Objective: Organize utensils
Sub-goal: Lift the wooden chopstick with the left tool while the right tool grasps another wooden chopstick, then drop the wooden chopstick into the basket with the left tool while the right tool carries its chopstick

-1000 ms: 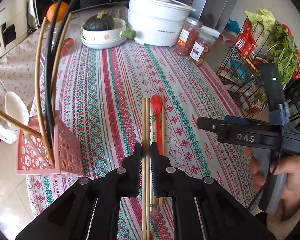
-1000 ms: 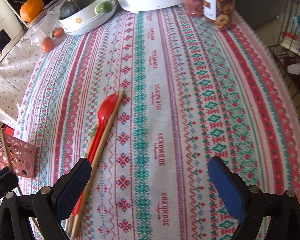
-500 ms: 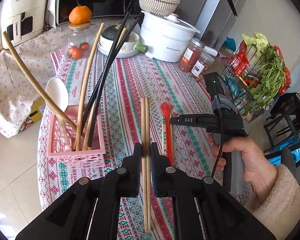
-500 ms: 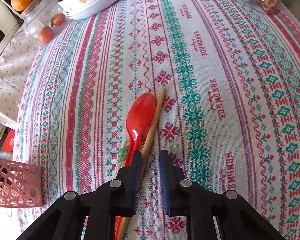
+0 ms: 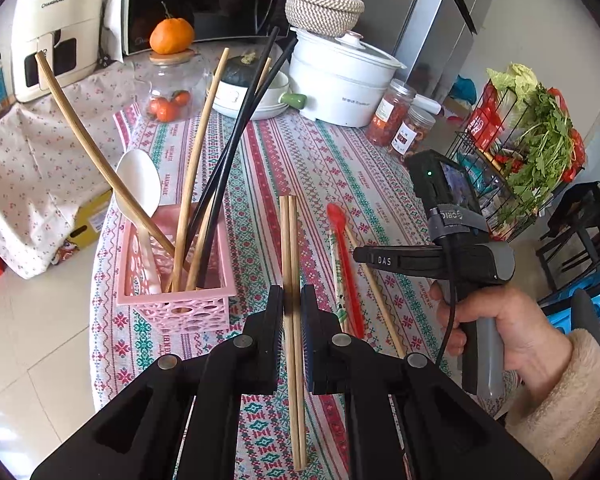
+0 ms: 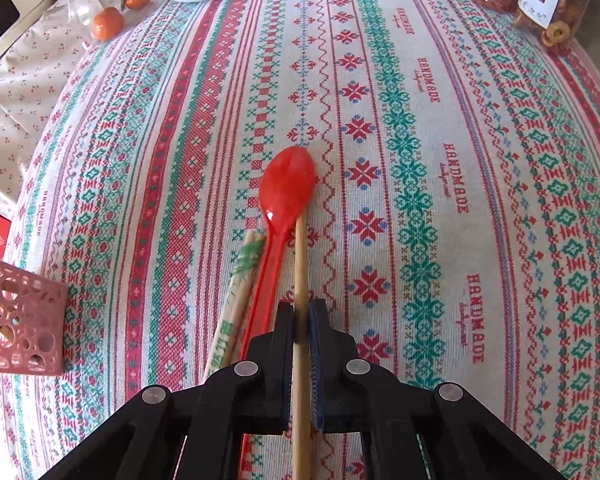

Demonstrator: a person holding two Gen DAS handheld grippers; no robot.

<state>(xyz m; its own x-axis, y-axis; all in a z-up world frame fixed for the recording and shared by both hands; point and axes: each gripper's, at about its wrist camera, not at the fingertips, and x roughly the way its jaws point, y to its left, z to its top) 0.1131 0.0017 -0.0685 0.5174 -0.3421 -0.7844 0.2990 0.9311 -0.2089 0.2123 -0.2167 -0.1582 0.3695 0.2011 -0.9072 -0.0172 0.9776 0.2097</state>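
My left gripper (image 5: 292,304) is shut on a pair of wooden chopsticks (image 5: 289,240) and holds them above the table, to the right of the pink utensil basket (image 5: 180,304). The basket holds a white spoon (image 5: 138,184), wooden sticks and black chopsticks. My right gripper (image 6: 301,316) is shut on a single wooden chopstick (image 6: 300,256) lying on the tablecloth. A red plastic spoon (image 6: 286,192) and paper-wrapped chopsticks (image 6: 240,280) lie just to its left. The right gripper also shows in the left wrist view (image 5: 360,255).
A white pot (image 5: 340,80), a dish with a squash (image 5: 236,76), jars (image 5: 396,116) and a glass jar of tomatoes (image 5: 168,92) stand at the table's far end. A wire rack of vegetables (image 5: 532,148) stands to the right. The basket corner (image 6: 16,320) shows left.
My left gripper rose and pulled back with the chopstick pair. My right gripper moved forward from open to shut, closing on the single chopstick beside the red spoon.
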